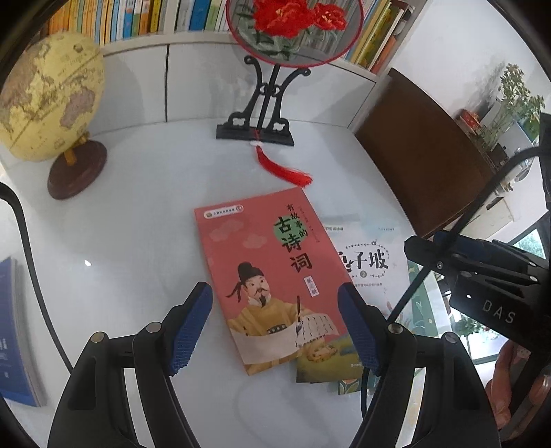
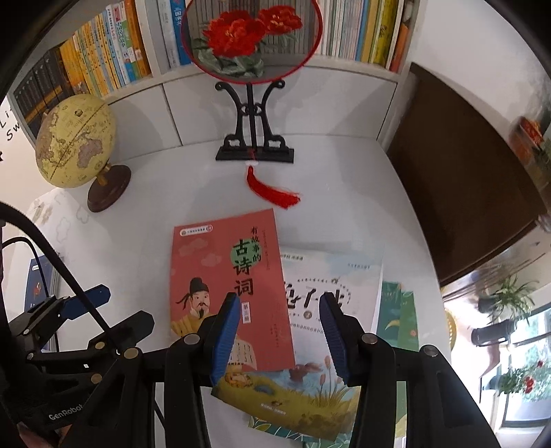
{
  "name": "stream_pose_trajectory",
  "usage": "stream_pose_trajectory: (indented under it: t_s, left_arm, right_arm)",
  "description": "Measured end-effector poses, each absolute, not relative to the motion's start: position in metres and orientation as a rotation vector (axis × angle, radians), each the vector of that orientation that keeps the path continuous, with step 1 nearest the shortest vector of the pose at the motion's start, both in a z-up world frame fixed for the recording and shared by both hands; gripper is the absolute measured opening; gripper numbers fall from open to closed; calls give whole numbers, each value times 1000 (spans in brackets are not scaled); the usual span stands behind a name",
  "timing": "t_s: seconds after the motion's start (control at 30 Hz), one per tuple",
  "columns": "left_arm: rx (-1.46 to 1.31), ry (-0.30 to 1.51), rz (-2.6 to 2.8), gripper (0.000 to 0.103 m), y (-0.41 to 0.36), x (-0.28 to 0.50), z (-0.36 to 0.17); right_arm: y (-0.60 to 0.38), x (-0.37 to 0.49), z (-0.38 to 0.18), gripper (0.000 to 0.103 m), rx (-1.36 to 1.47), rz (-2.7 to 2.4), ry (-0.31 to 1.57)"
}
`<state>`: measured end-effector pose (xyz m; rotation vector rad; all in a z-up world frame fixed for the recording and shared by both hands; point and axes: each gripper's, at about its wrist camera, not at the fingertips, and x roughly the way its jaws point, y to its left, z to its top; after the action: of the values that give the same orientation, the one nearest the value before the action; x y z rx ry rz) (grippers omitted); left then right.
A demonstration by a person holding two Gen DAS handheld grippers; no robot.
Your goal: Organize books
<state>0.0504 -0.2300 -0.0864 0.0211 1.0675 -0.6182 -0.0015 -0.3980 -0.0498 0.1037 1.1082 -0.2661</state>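
On the white counter [image 1: 137,224], a globe [image 1: 48,100] stands at ten o'clock, a fan stand [image 1: 263,103] with a red tassel [image 1: 286,169] at twelve below the bookshelf [image 1: 137,20]. The red book [image 1: 268,275] lies centre atop a white book [image 1: 375,262]. A dark door [image 1: 420,148] is at two. The left gripper [image 1: 275,331] and right gripper [image 2: 280,339] hover released, empty.
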Motion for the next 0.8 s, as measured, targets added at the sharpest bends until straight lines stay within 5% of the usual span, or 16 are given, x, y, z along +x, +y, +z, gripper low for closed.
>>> stream_pose_trajectory:
  t_s: [0.8]
  left_arm:
    - [-7, 925, -538, 74, -210, 17, -19]
  right_arm:
    - [-381, -10, -5, 51, 58, -161, 1032]
